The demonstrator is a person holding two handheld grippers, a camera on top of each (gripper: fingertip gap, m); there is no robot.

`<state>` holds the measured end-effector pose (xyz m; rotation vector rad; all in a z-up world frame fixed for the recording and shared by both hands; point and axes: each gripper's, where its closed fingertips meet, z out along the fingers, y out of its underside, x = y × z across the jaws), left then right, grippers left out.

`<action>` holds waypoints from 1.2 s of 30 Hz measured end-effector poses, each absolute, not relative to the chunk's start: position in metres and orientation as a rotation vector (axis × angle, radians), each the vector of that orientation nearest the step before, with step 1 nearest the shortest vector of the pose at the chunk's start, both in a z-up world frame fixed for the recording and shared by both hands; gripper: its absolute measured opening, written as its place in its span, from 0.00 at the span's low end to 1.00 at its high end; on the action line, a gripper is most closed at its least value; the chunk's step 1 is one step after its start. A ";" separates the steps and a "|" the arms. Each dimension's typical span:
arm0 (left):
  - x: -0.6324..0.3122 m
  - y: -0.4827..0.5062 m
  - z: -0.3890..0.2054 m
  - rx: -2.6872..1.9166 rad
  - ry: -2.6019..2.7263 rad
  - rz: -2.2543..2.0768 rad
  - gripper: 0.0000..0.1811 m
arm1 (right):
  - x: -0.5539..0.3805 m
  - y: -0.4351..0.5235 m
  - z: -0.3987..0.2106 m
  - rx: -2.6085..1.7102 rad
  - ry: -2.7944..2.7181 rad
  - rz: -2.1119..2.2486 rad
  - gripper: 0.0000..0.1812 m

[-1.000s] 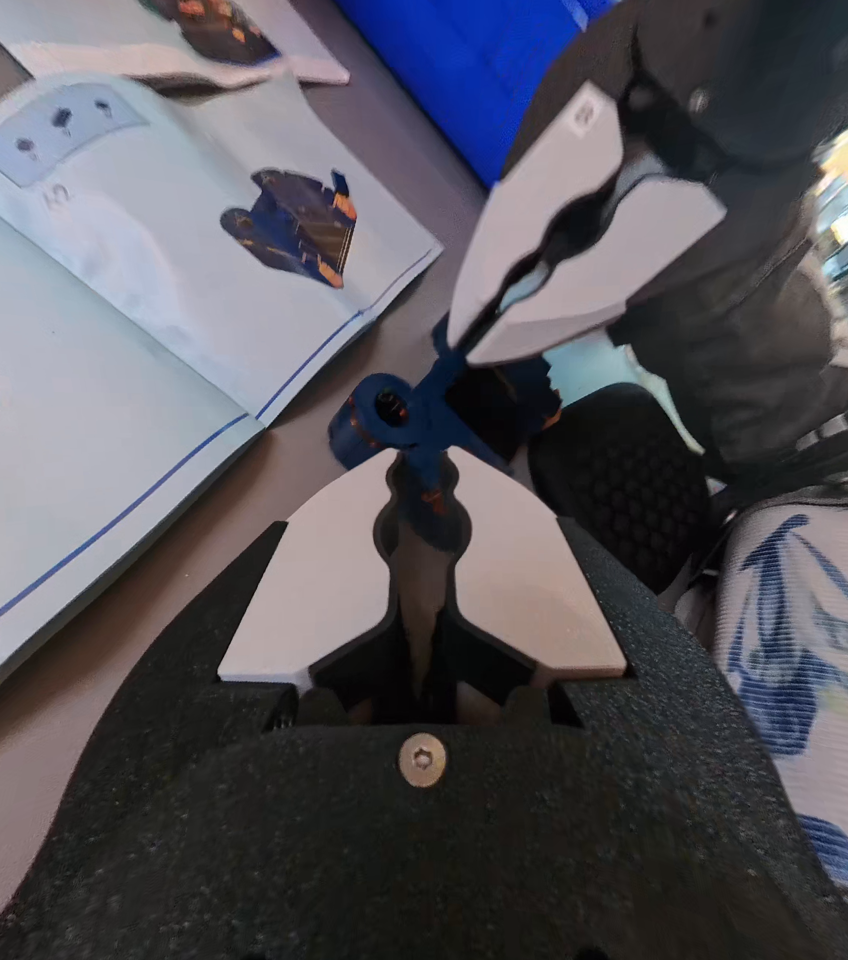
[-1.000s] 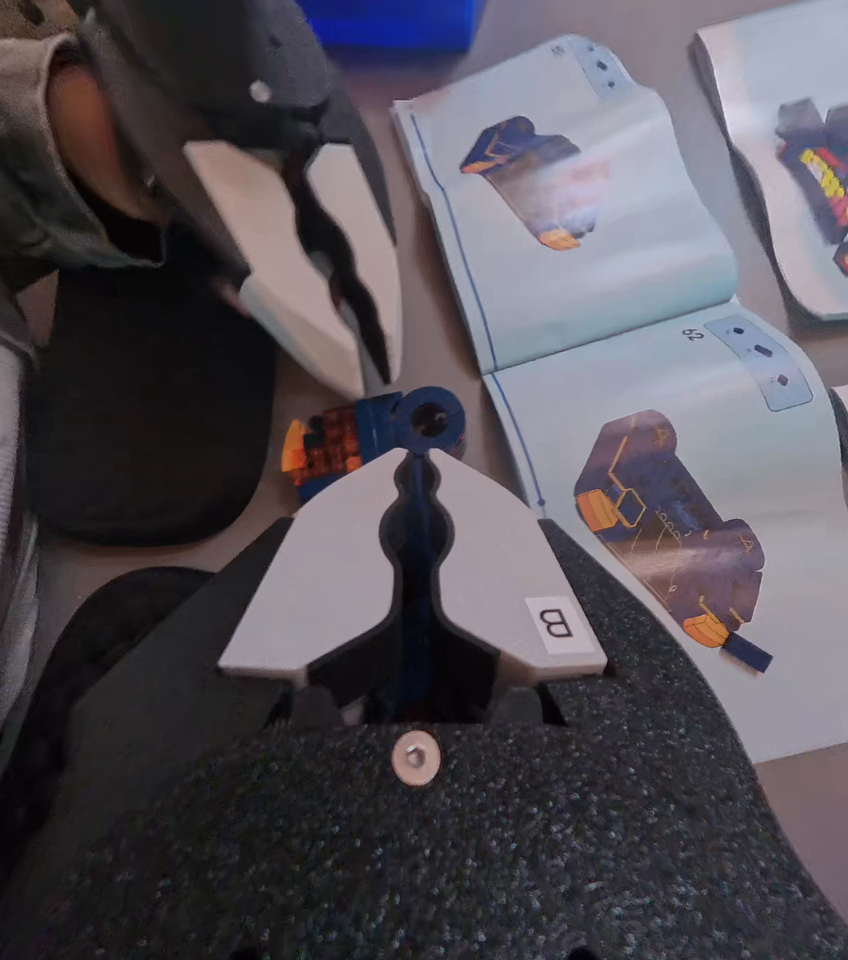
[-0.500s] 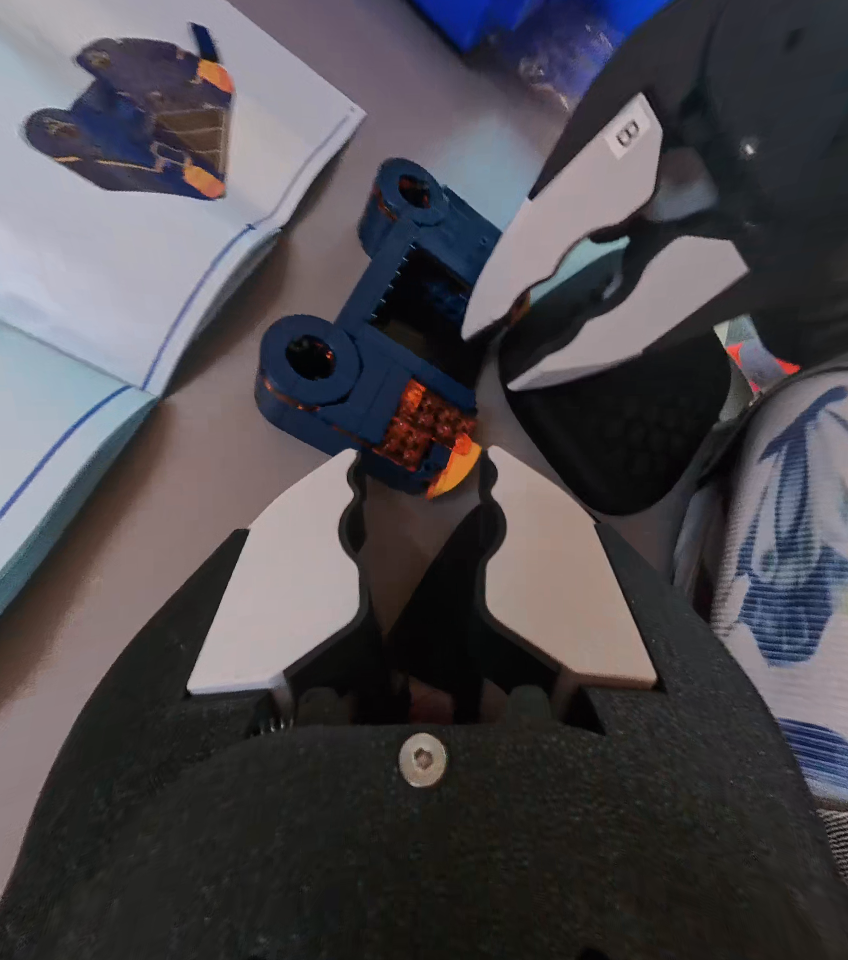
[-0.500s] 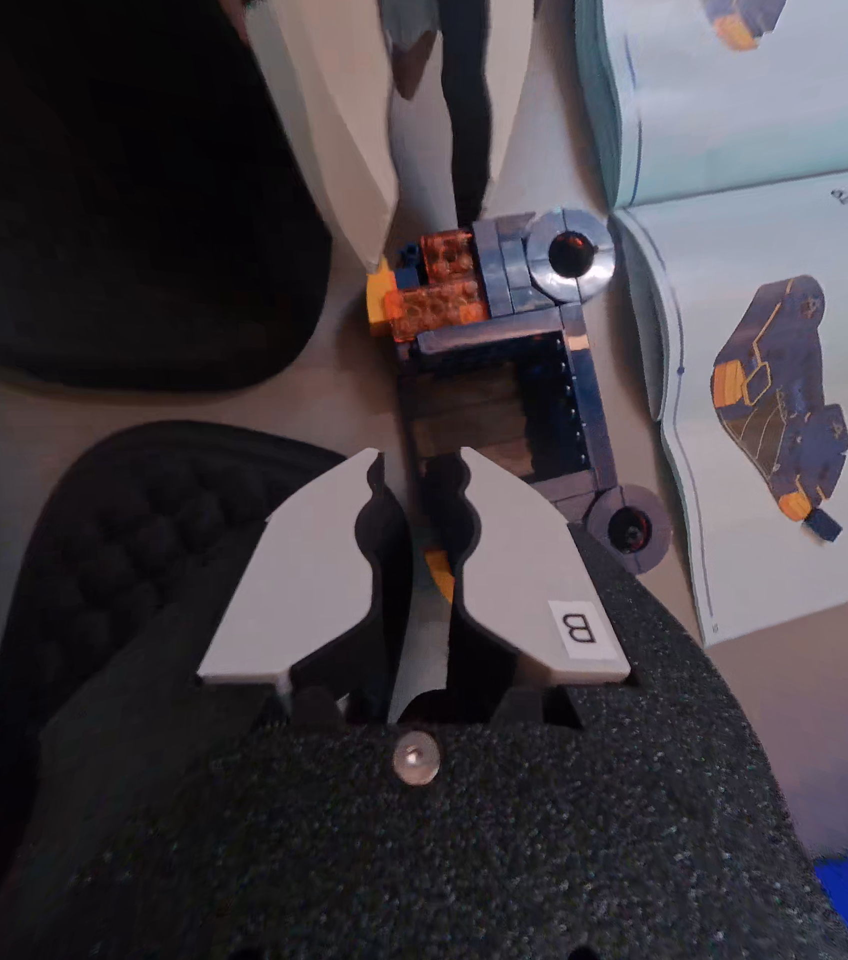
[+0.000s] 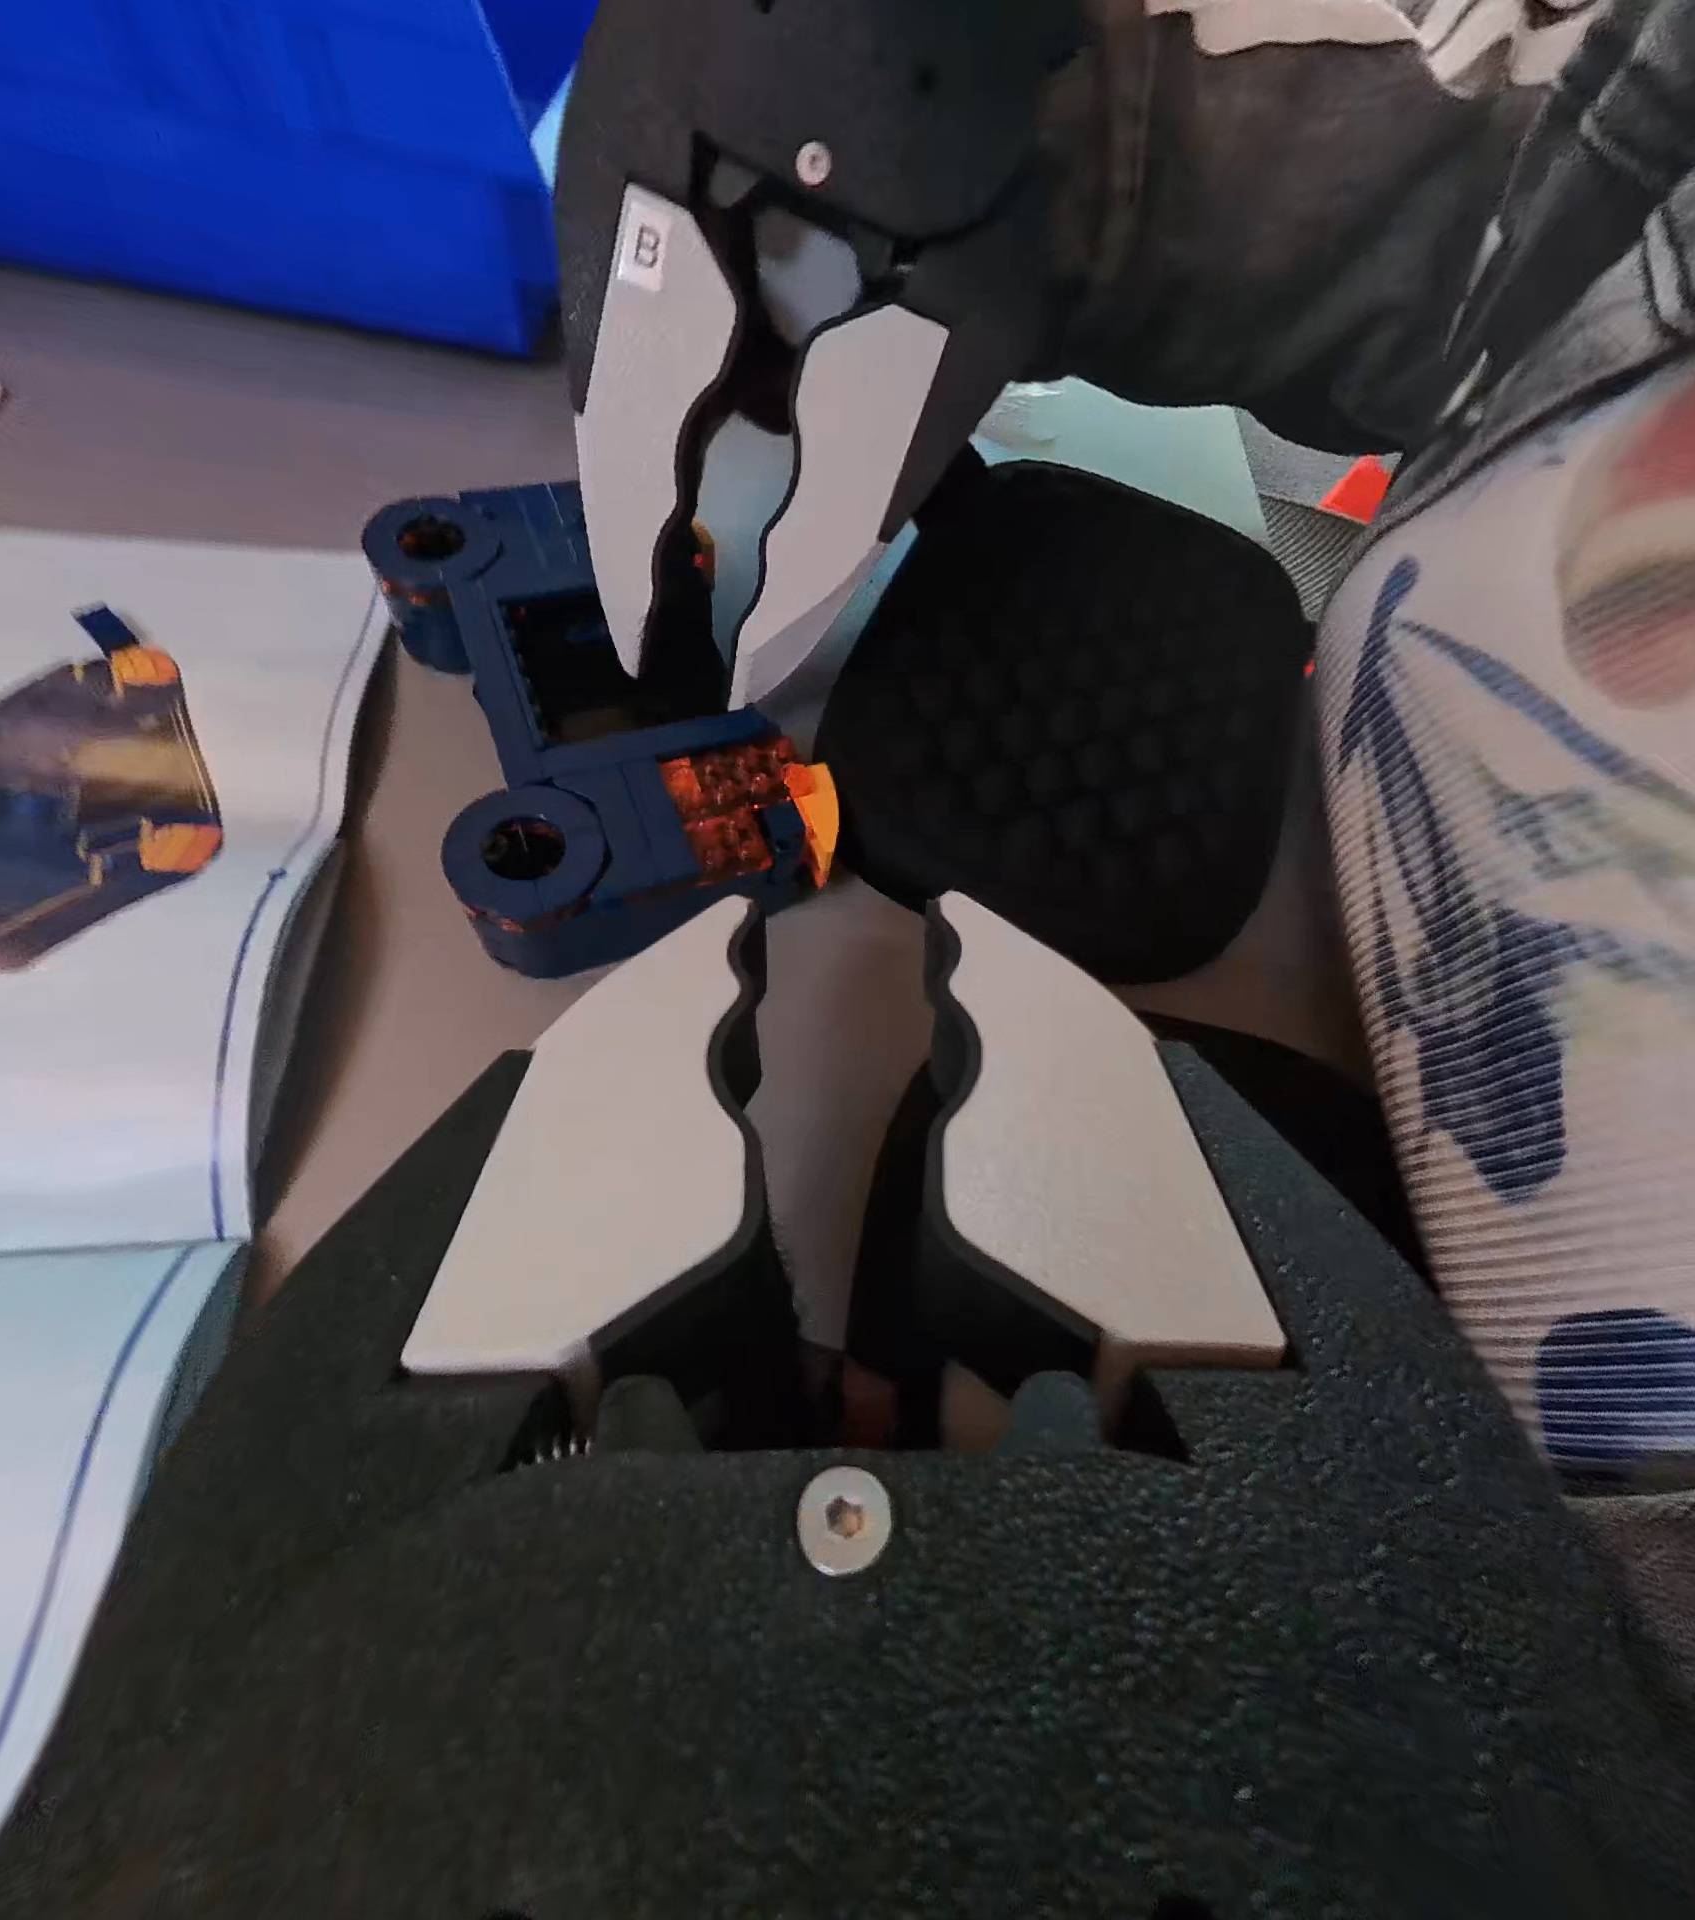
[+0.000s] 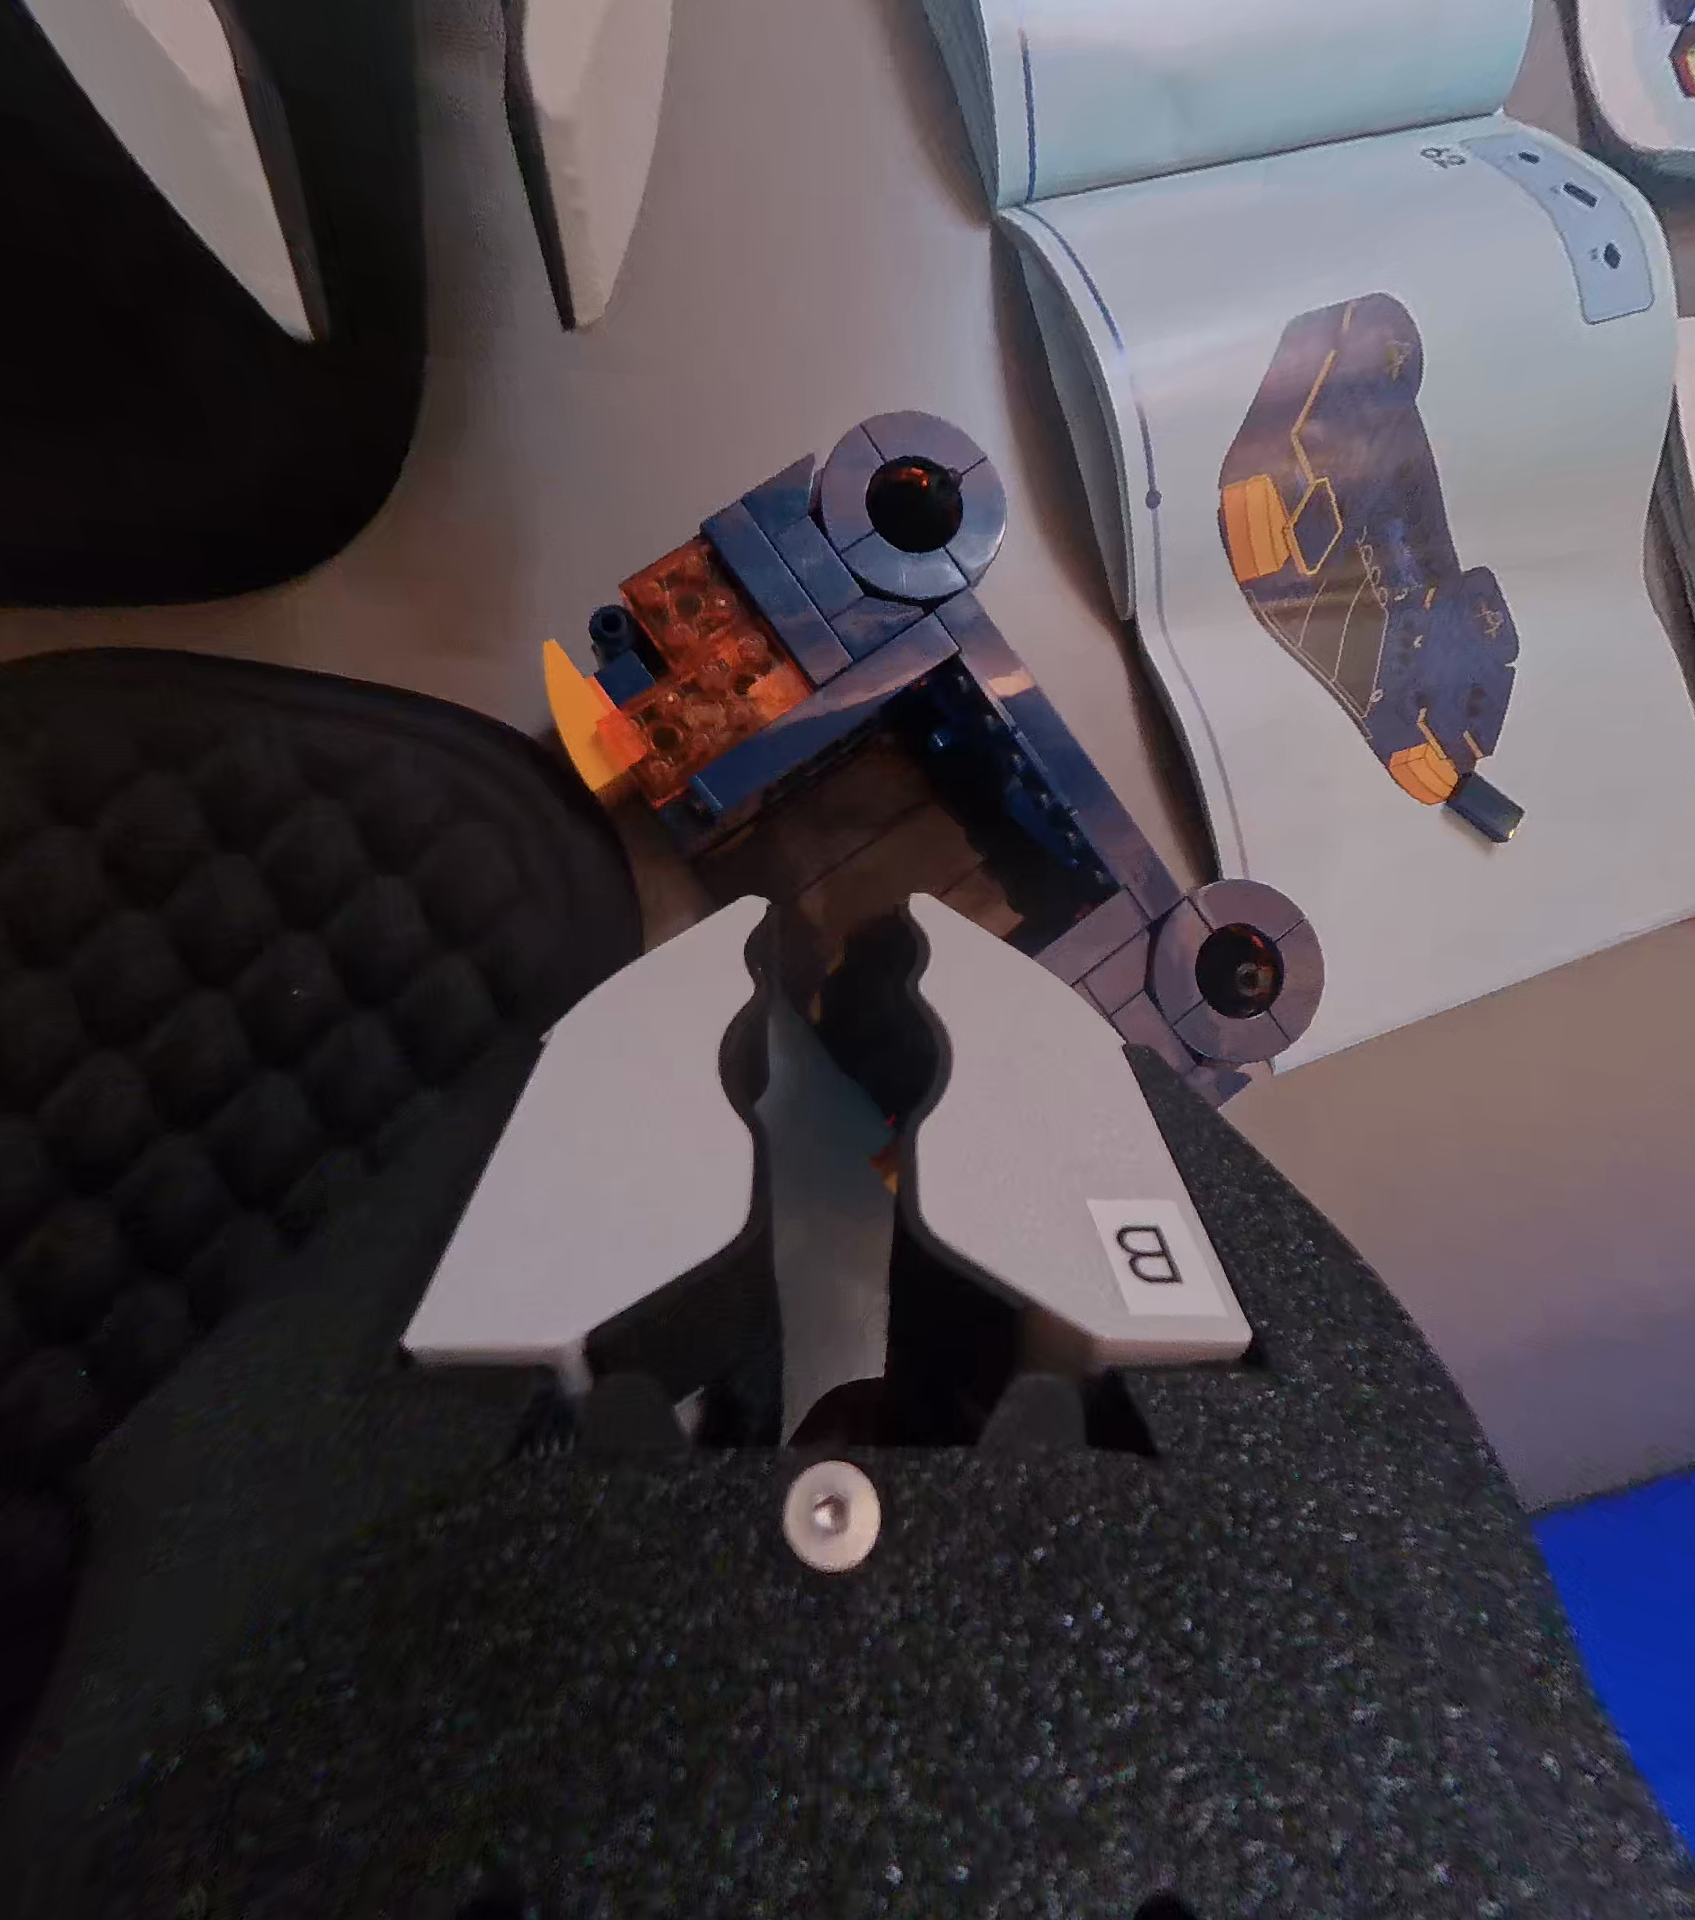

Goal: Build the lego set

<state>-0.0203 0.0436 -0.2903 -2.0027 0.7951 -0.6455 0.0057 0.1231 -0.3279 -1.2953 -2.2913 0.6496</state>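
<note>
1. Left wrist view: the left gripper (image 5: pixel 843 925) is seen parted and empty, its tips just short of the orange end of the lego model (image 5: pixel 604 790), which lies on the grey table (image 5: pixel 199 416) between the open instruction booklet (image 5: pixel 95 1039) and the black pad (image 5: pixel 1061 748).
2. The right gripper (image 6: pixel 838 920) is also parted with nothing clamped; its tips are poised over the model's far end, though whether they touch it cannot be told.
3. With neither gripper closed on it, the model is judged free to slide. If one gripper presses before the other has a hold, the model could be pushed against the pad or under the booklet's edge.
4. The translucent orange bricks (image 6: pixel 697 686) and the yellow wedge (image 6: pixel 578 717) stand at the outer corner. A pinch taken there, rather than on the dark blue frame, could pop them loose.
5. The two round ring pieces (image 6: pixel 916 509) overhang at the corners; if the model is lifted by a single end, twisting could part the thin frame.
6. The booklet page curls close beside the model, so it could be caught by a finger and dragged.
</note>
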 end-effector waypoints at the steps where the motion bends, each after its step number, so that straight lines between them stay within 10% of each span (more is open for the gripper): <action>1: -0.019 0.044 -0.291 -1.971 0.827 -0.628 0.15 | 0.005 0.123 -0.328 -1.300 -2.278 0.665 0.11; 18: -0.051 0.063 -0.298 -1.938 0.699 -0.409 0.22 | 0.010 0.206 -0.269 -1.777 -1.403 1.001 0.08; 36: -0.066 0.068 -0.281 -1.866 0.527 -0.494 0.19 | -0.081 0.237 -0.338 -1.977 -1.890 0.516 0.15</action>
